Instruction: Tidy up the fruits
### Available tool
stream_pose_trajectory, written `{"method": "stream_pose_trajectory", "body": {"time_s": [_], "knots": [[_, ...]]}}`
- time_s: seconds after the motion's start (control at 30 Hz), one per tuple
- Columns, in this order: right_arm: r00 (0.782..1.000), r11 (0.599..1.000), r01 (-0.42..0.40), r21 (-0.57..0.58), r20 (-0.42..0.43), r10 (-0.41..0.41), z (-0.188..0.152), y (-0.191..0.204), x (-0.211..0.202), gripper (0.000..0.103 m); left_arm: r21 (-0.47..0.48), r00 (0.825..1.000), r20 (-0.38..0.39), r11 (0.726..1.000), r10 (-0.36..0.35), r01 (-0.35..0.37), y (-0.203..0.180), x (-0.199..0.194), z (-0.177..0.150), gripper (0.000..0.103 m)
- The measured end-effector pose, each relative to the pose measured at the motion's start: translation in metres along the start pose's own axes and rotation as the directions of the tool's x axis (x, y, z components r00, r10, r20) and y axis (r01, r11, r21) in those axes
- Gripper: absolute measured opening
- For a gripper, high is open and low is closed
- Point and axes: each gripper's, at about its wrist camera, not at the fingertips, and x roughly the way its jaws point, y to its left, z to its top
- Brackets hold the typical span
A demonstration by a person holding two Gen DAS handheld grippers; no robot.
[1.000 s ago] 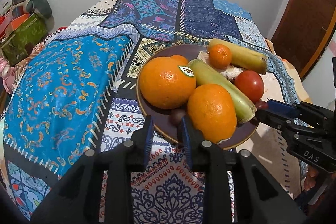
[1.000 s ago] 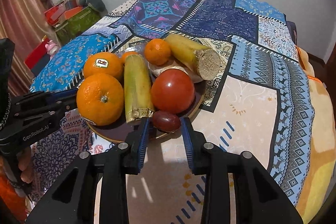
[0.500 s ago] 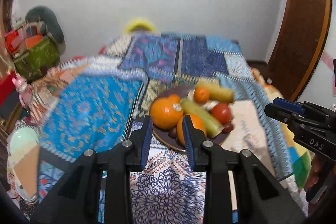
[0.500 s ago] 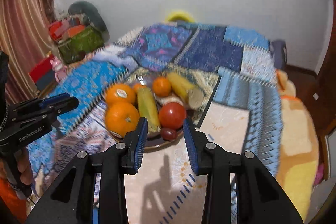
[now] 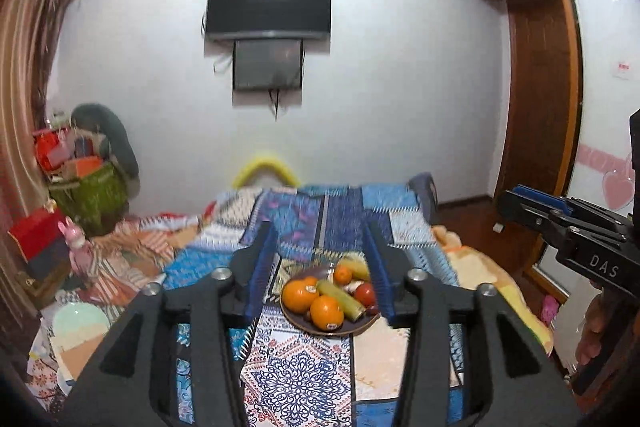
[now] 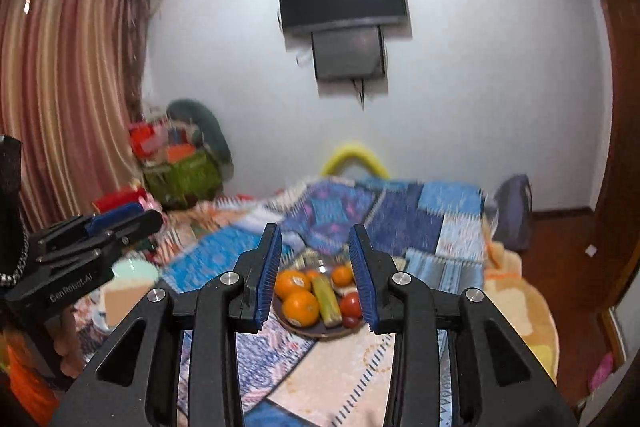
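Note:
A dark plate [image 5: 332, 331] sits on the patchwork bedspread [image 5: 296, 375], far ahead and below both grippers. It holds two big oranges [image 5: 327, 311], a small mandarin [image 5: 343, 274], a red tomato [image 5: 363, 293], a green stalk [image 5: 340, 297] and a yellow piece behind. My left gripper [image 5: 318, 231] hangs high above the bed, its jaws opening, with nothing between them. My right gripper [image 6: 314, 229] is equally high, its blue pads a narrow gap apart and empty. The right wrist view shows the plate [image 6: 320, 333] and tomato [image 6: 350, 303] past its fingers.
A TV [image 5: 270, 5] hangs on the white wall behind the bed. A green basket [image 5: 94, 199] of clutter and a curtain stand at the left, and a wooden door frame [image 5: 536, 131] at the right. A pale plate [image 5: 80, 315] lies at the bed's left edge.
Both grippers have risen and drawn back from the plate, which now looks small and distant. Both views have tilted up to the wall. The left jaws have spread wider.

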Motion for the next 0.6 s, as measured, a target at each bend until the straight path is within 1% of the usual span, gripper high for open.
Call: {"method": "stream_pose_trajectory", "body": {"time_s": [0.03, 0.1, 0.13, 0.2, 0.23, 0.27, 0.3, 0.33, 0.43, 0.47, 0.57, 0.6], "knots": [[1.0, 1.0, -0.001, -0.002, 0.018, 0.001, 0.001, 0.003, -0.008, 0.034, 0.0, 1.0, 0.014, 1.0, -0.003, 0.003, -0.002, -0.007, 0.001, 0.053], [0.999, 1.0, 0.002, -0.004, 0.049, -0.002, 0.002, 0.008, -0.021, 0.042, 0.0, 0.999, 0.036, 1.0, -0.006, 0.006, -0.005, -0.022, 0.003, 0.057], [0.998, 1.0, 0.007, -0.005, 0.064, -0.007, 0.001, 0.011, -0.026, 0.045, 0.002, 0.999, 0.044, 1.0, -0.006, 0.006, -0.006, -0.027, 0.003, 0.06], [0.996, 1.0, 0.016, -0.005, 0.085, -0.016, 0.0, 0.014, -0.033, 0.058, 0.006, 0.998, 0.055, 1.0, -0.006, 0.005, -0.01, -0.035, 0.002, 0.067], [0.995, 1.0, 0.022, -0.004, 0.095, -0.021, -0.001, 0.015, -0.036, 0.062, 0.01, 0.998, 0.061, 1.0, -0.008, 0.007, -0.012, -0.039, 0.002, 0.072], [0.994, 1.0, 0.029, -0.002, 0.104, -0.028, -0.002, 0.016, -0.04, 0.069, 0.012, 0.998, 0.064, 1.0, -0.008, 0.008, -0.013, -0.041, 0.001, 0.079], [0.993, 0.999, 0.039, -0.003, 0.112, -0.038, -0.003, 0.018, -0.042, 0.074, 0.014, 0.998, 0.068, 1.0, -0.006, 0.005, -0.014, -0.044, 0.001, 0.083], [0.992, 0.999, 0.046, -0.003, 0.117, -0.046, -0.003, 0.018, -0.044, 0.076, 0.013, 0.997, 0.072, 1.0, -0.007, 0.006, -0.015, -0.046, 0.0, 0.09], [0.99, 0.997, 0.073, -0.01, 0.126, -0.071, -0.006, 0.021, -0.046, 0.085, 0.008, 0.997, 0.077, 1.0, -0.008, 0.007, -0.017, -0.053, -0.002, 0.095], [0.988, 0.996, 0.085, -0.012, 0.129, -0.083, -0.006, 0.022, -0.046, 0.089, 0.007, 0.997, 0.076, 1.0, -0.007, 0.006, -0.018, -0.054, -0.003, 0.098], [0.984, 0.994, 0.11, -0.004, 0.142, -0.108, -0.007, 0.02, -0.05, 0.103, 0.006, 0.997, 0.079, 1.0, -0.006, 0.005, -0.021, -0.058, -0.004, 0.1], [0.982, 0.993, 0.117, -0.001, 0.147, -0.116, -0.007, 0.02, -0.05, 0.103, 0.007, 0.997, 0.078, 1.0, -0.005, 0.005, -0.021, -0.058, -0.004, 0.1]]}}
